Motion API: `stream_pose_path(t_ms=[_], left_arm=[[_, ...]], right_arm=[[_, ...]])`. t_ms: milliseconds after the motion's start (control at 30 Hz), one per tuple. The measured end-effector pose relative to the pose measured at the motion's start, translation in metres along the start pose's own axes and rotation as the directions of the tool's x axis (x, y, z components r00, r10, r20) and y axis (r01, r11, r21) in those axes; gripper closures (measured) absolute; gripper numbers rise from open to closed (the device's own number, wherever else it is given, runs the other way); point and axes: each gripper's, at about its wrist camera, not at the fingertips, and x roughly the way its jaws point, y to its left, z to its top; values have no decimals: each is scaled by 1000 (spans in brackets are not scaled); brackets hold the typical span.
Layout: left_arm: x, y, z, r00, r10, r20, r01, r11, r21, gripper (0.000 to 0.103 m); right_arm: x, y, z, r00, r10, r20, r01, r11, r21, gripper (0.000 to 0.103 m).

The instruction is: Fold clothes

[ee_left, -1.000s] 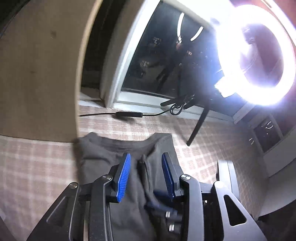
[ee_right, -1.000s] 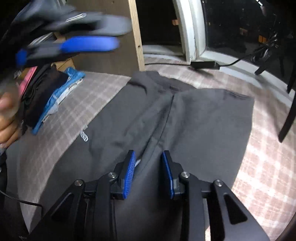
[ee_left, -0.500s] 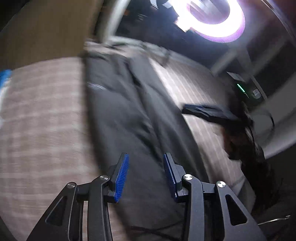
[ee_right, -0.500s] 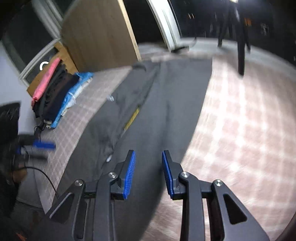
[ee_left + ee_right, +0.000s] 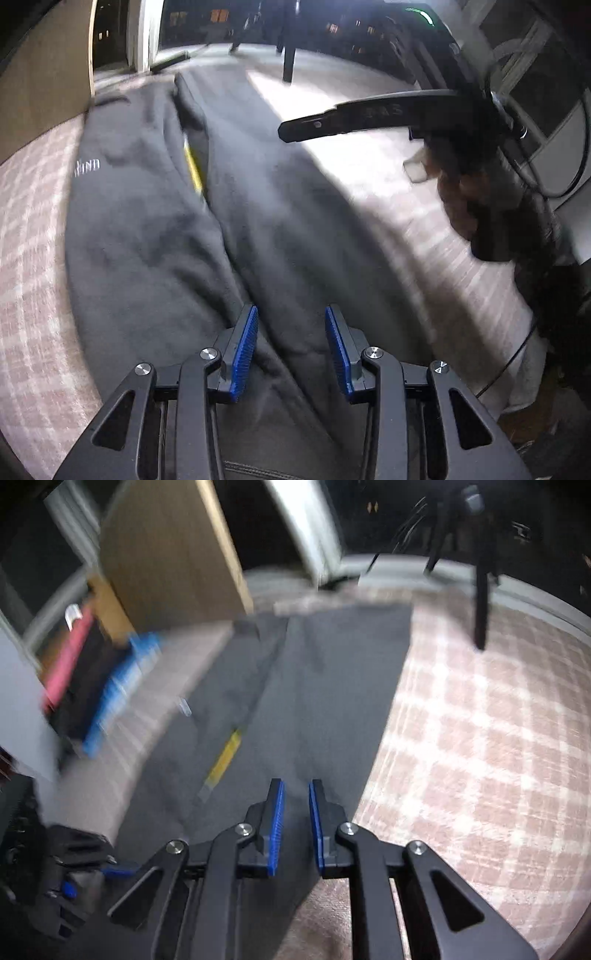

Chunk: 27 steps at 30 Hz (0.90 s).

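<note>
1. At far left we see folded clothes [image 5: 92, 686] stacked beside the checked cover [image 5: 480, 738].
2. Our left gripper [image 5: 290, 349] hovers over the grey trousers [image 5: 155, 236], fingers wide apart.
3. Our right gripper [image 5: 295, 825] has fingers narrowly apart, empty, above the trousers spread flat.

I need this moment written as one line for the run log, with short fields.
garment: dark grey trousers flat on checked cloth | left gripper: open, empty | right gripper: open, narrow gap, empty | fold: not started
</note>
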Motion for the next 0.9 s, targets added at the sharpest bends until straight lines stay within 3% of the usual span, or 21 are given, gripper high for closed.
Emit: stream_pose_path(t_ms=[100,200,267,300,433,500,633,767,833,900], left_arm=[[9,-17,20,998,-55,20,55,998,44,67],[33,-28,26,994,-106,-16,107,993,59,67],[45,-30,26,993,-108,-42,111,991,71,67],[49,-31,24,993,-106,-55,110,990,88,68],[48,-39,10,990,-80,-116,99,982,163,64],[42,-40,8,990,-85,-116,103,981,162,64],[44,-40,13,993,-38,-114,59,982,181,64],[43,-28,14,991,-57,-120,73,988,133,64],[18,-22,2,993,-57,-103,69,991,115,64],[-10,-16,-12,995,-57,-82,65,993,97,64]], right_arm=[[-4,-1,4,1000,-9,7,9,1000,-27,89],[15,2,4,999,-30,-43,26,996,-88,89],[31,0,3,995,-68,-75,59,990,-126,90],[34,-1,3,995,-83,-63,73,987,-145,97],[29,-5,11,977,-214,-12,207,955,-210,97],[12,0,7,983,-182,15,180,959,-220,97],[-16,17,-24,997,-82,-13,77,969,-233,97],[-8,30,-69,981,-63,-186,20,974,-225,96],[-26,35,-90,979,-57,-195,10,971,-237,96],[-52,31,-103,975,-28,-220,-6,989,-151,96]])
